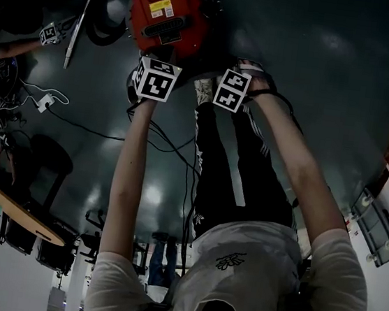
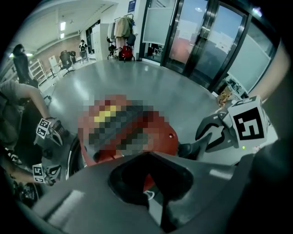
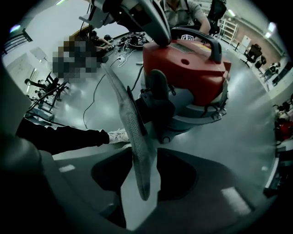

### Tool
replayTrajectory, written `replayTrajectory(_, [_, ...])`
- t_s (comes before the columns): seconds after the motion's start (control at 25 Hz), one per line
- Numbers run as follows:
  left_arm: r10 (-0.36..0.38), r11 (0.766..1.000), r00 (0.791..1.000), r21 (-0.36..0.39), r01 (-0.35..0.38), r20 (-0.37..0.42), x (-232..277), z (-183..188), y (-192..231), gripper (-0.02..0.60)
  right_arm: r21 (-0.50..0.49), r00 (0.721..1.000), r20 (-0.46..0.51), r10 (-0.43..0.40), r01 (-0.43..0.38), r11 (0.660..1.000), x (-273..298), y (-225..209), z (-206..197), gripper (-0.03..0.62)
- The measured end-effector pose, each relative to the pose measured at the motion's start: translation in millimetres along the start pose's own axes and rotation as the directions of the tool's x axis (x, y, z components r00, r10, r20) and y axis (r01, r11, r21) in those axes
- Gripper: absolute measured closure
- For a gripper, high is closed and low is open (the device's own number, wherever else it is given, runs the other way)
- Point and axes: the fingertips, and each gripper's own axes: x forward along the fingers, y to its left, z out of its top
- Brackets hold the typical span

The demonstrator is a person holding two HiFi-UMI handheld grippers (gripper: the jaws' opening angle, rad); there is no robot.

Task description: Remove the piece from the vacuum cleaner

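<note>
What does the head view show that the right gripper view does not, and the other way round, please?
Only the head view shows the person's forearms and the metal tube on the floor. Only the right gripper view shows the vacuum's grey lower drum, the black fitting on its side, and the right claw's textured fingers close up. Both show the red vacuum cleaner and the white shoe.

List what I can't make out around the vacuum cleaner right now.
- Left gripper view: a mosaic patch covers the top of the vacuum cleaner.
- Head view: the marker cubes hide both grippers' fingers.
- Right gripper view: the fingers cross the black inlet and hide part of it.
</note>
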Motion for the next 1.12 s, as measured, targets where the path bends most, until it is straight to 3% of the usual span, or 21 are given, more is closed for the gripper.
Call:
replayTrajectory(0.04, [0.0,1.0,1.0,0.0,0.0,0.002,-0.7,0.2,-0.3,0.58,-0.009,1.0,-0.018,0.012,-0.012,1.0,2.4,3.8,-1.5,0.434])
replayTrajectory(0.08, [0.0,1.0,1.0,0.0,0.0,0.005,-1.5,0.8,-0.4,0.58,-0.024,0.999,-0.035,0.019,-0.019,1.0,3.6,7.9,-3.0,0.524])
replayTrajectory(0.16, [0.004,1.0,1.0,-0.001,-0.004,0.014,-2.9,2.6,-0.3,0.58,-0.063,0.999,-0.053,0.014,-0.017,0.998,2.9,15.4,-4.7,0.559])
replayTrajectory(0.48, [-0.012,1.0,1.0,-0.005,0.012,-0.001,-1.1,0.5,-0.5,0.58,-0.132,0.999,-0.049,-0.014,0.008,0.991,0.9,45.3,-10.9,0.562])
replayTrajectory(0.68, [-0.008,1.0,1.0,-0.015,0.008,-0.001,-1.5,1.2,-0.1,0.58,-0.003,1.0,-0.024,-0.003,0.003,1.0,-4.3,53.3,-7.8,0.562])
replayTrajectory(0.88, [-0.008,1.0,1.0,-0.025,0.008,-0.004,-1.1,0.4,0.2,0.58,-0.061,0.999,-0.028,0.028,-0.029,0.998,-6.5,70.9,-8.7,0.562])
replayTrajectory(1.12, [0.019,0.996,0.999,-0.087,-0.015,0.047,-2.3,4.1,2.8,0.58,0.029,0.999,-0.021,0.032,-0.032,0.999,-19.4,79.8,-19.8,0.56])
